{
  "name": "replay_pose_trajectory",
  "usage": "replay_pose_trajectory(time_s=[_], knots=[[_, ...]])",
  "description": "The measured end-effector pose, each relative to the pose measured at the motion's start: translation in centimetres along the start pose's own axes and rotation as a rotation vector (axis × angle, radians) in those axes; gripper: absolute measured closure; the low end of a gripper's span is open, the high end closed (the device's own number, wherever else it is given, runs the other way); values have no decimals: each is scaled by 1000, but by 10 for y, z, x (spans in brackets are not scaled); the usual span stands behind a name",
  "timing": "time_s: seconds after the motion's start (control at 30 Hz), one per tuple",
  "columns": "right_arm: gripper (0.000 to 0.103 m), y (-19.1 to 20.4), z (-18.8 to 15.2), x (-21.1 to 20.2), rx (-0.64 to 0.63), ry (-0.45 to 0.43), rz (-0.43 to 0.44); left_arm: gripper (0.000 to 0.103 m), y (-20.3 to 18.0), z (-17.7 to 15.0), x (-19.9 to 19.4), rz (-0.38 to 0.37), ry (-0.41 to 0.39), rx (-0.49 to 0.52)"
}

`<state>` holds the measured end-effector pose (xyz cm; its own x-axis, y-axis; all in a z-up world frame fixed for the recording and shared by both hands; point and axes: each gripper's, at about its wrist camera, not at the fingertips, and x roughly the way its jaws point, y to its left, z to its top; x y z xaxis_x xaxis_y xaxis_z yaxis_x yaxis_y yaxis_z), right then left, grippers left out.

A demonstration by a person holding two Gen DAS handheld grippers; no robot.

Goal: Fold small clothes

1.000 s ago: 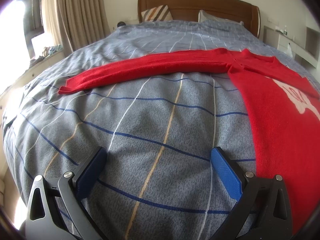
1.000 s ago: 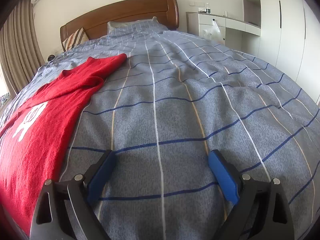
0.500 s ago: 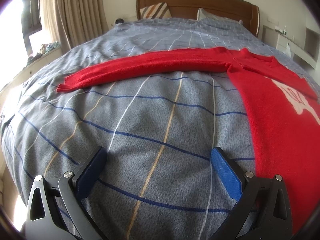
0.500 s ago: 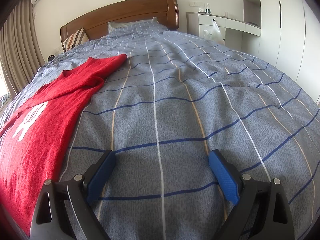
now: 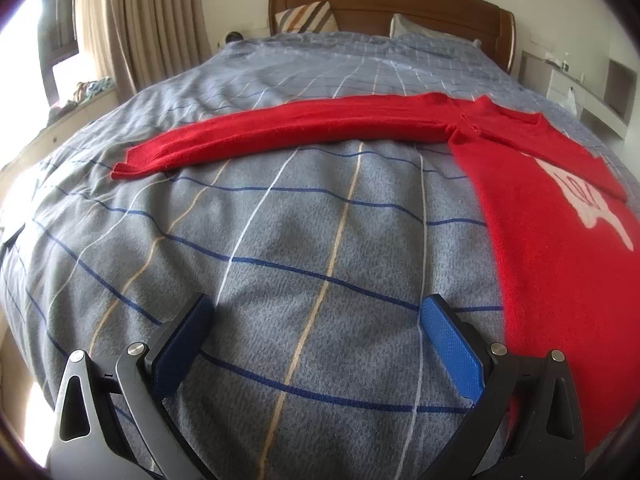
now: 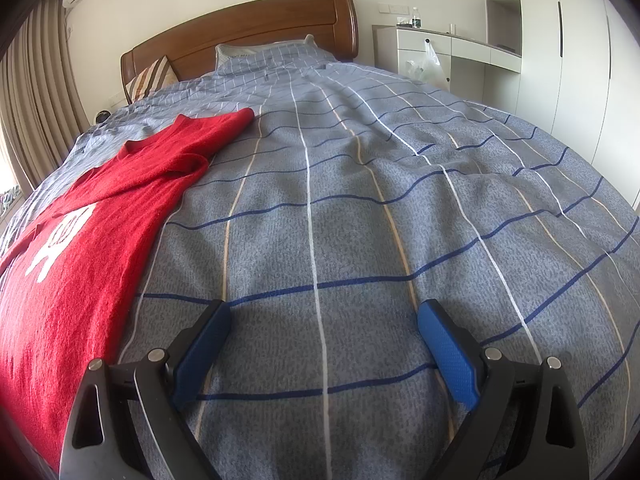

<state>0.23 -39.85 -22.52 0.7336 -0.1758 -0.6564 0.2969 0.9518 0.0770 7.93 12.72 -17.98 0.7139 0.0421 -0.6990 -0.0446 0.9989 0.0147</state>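
The red sweater (image 5: 552,240) is lying flat at the frame's right, its sleeve (image 5: 280,132) stretching toward upper left across the bed (image 5: 280,240). Left gripper (image 5: 316,344) and right gripper (image 6: 324,348) are gaping wide, empty. It looks soft and floppy; the sleeve cuff seems the best place to pinch.

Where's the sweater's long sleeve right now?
In the left wrist view, the sleeve lies flat across the bedspread, stretching left from the red sweater.

Both wrist views low over bed (image 5: 304,216), facing headboard (image 6: 248,36), sharing sweater (image 5: 552,240)
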Motion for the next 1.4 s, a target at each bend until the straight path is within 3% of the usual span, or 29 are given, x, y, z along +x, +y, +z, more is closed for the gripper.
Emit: replay_pose_trajectory(time_s=[0.33,0.47,0.6,0.83,0.93,1.03,1.27,1.33,1.4], knots=[[9,0,0,0,0,0,1,0,-1,0,-3,-5,8,12],[8,0,0,0,1,0,1,0,0,2,-7,-20,45,18],[8,0,0,-1,1,-1,3,0,5,17,-14,-62,85,24],[7,1,0,-1,2,-1,3,0,26,59,-25,-126,81,-27],[7,1,0,-1,2,-1,2,0,54,79,-18,-165,99,-110],[7,1,0,-1,2,-1,3,1,100,102,-5,-159,107,-248],[7,2,0,-1,-1,-2,0,3,203,133,33,-29,145,-458],[7,3,1,-1,-2,-3,-1,9,217,131,44,-10,165,-498],[7,3,1,-1,-3,-4,-2,20,222,128,56,-44,200,-523]])
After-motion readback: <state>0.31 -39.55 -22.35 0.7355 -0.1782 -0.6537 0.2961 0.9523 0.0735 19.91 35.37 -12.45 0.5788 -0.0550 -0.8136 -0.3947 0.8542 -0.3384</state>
